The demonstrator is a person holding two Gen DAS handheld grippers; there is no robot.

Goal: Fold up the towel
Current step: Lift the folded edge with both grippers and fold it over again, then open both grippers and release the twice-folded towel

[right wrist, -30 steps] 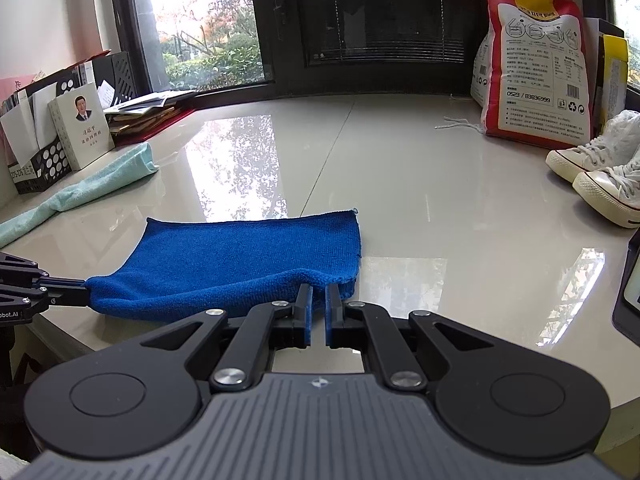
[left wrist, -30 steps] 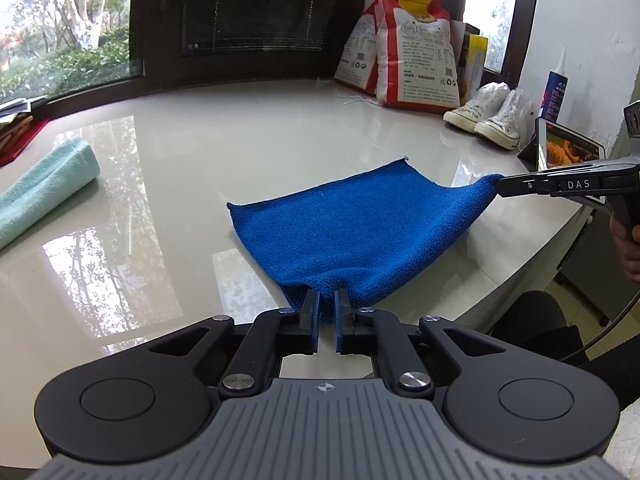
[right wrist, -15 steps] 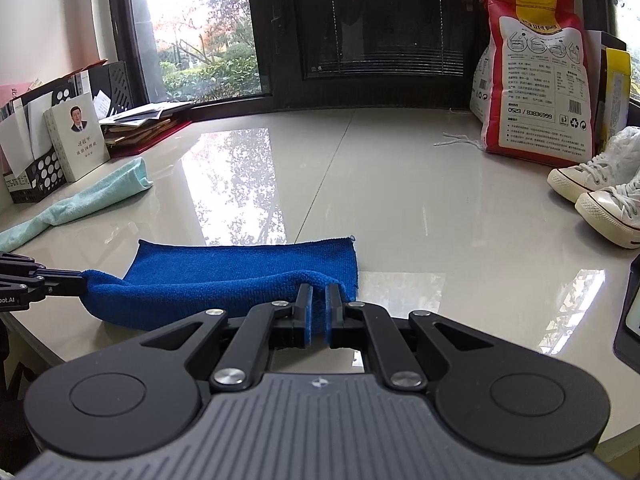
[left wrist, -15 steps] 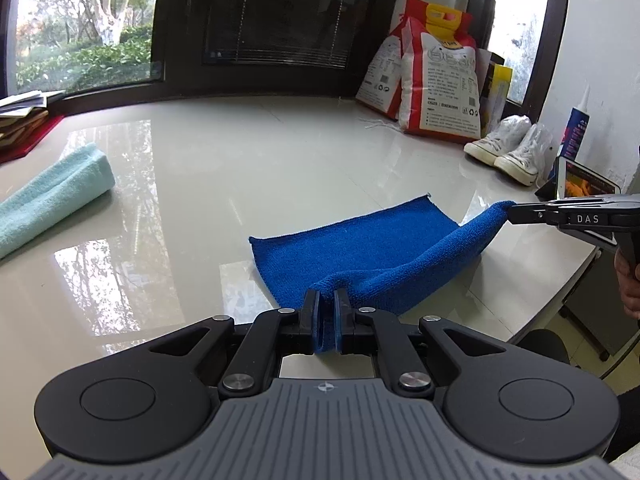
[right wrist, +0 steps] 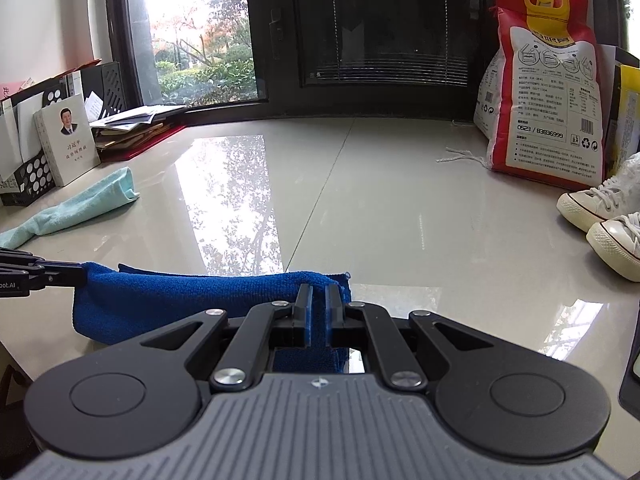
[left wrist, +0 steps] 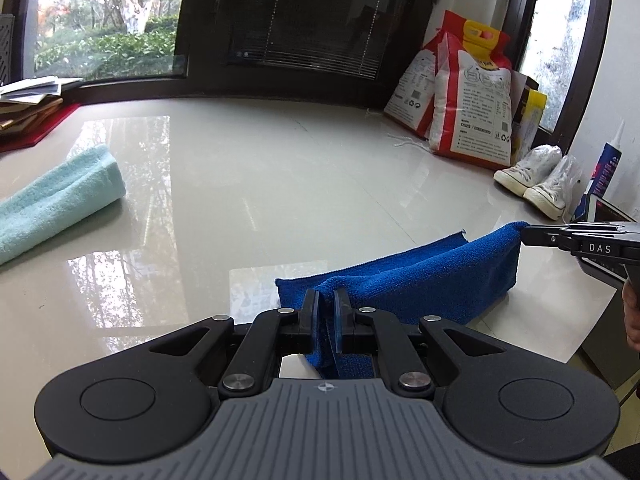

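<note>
Worktop (left wrist: 280,184): glossy pale stone under a window; I see nothing beside the cloth.
Left claw (left wrist: 327,312): I have it pinched shut on the blue towel's (left wrist: 420,280) near corner.
Towel: raised at the near edge, far edge flat; I judge it light, limp and grippy.
Right claw (right wrist: 316,308): clamped on the opposite near corner, the best hold.

A glossy pale stone-look table (right wrist: 392,216) mirrors the window and trees. On it, near the front edge, rests the lower layer of a blue towel (left wrist: 416,276). A rolled light-green towel (left wrist: 60,196) lies well apart at the left, by a stack of books and papers (right wrist: 132,128). At the far right stand red-and-white rice bags (right wrist: 548,92), with loose white string (right wrist: 460,157) beside them and a pair of white sneakers (left wrist: 536,178) nearby.
</note>
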